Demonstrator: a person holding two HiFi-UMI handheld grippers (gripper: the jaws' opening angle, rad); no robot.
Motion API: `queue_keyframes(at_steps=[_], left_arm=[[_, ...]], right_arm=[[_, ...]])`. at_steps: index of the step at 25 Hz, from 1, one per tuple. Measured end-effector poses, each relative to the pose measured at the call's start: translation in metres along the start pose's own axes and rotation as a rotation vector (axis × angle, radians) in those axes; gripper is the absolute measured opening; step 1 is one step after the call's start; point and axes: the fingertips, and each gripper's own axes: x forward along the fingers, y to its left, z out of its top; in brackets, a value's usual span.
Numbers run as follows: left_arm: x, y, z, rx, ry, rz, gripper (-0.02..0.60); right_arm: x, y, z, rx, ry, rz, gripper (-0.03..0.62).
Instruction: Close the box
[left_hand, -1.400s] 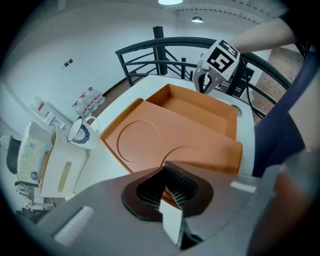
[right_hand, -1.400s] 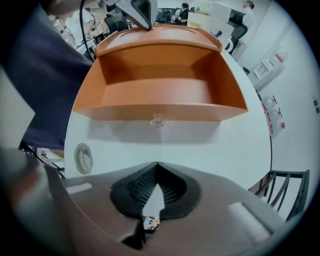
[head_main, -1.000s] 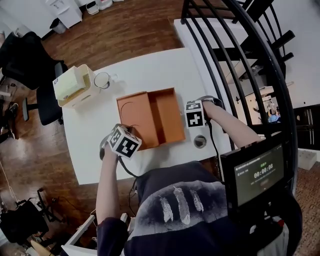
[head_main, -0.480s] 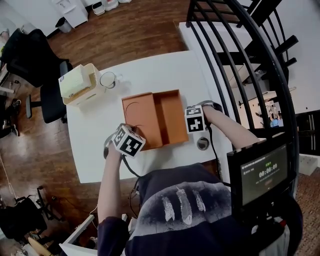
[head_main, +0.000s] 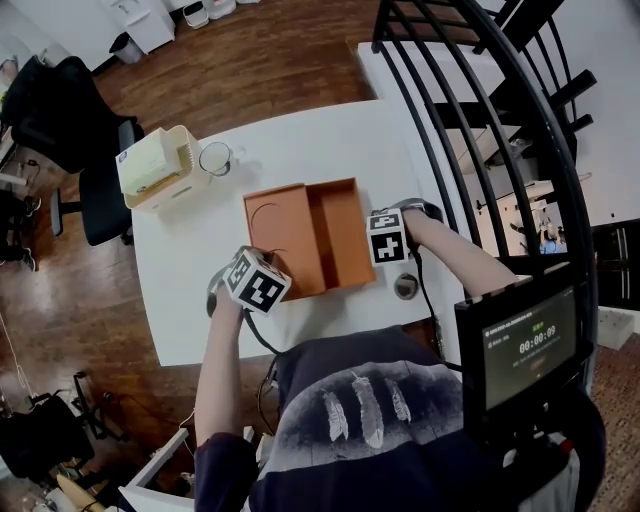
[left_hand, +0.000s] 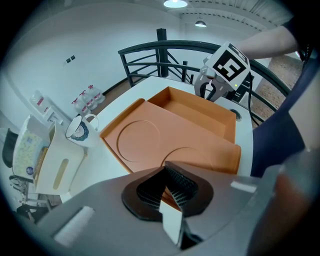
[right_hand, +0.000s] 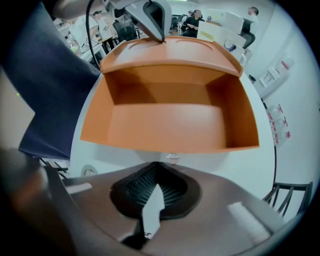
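Near you, your left tool (left_hand: 169, 195) and right tool (right_hand: 152, 192), both pinched shut and empty, flank the open orange box (head_main: 343, 230) (lid (head_main: 275, 235) flat at its left). Nudging the lid closed-jawed could skid the box across the surface (head_main: 190, 285).

Orange box (head_main: 318, 234), lid flat open

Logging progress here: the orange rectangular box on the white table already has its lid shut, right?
No, the lid is not shut. The orange rectangular box on the white table lies open, its lid folded out flat beside the empty body, as the left gripper view shows.
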Motion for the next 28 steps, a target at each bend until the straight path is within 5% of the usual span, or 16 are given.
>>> queue_keyframes(at_steps=[28], left_arm=[[0.007, 0.007, -0.004, -0.012, -0.011, -0.016, 0.014]], right_arm=[[0.000, -0.011, 0.020, -0.006, -0.010, -0.009, 0.003]])
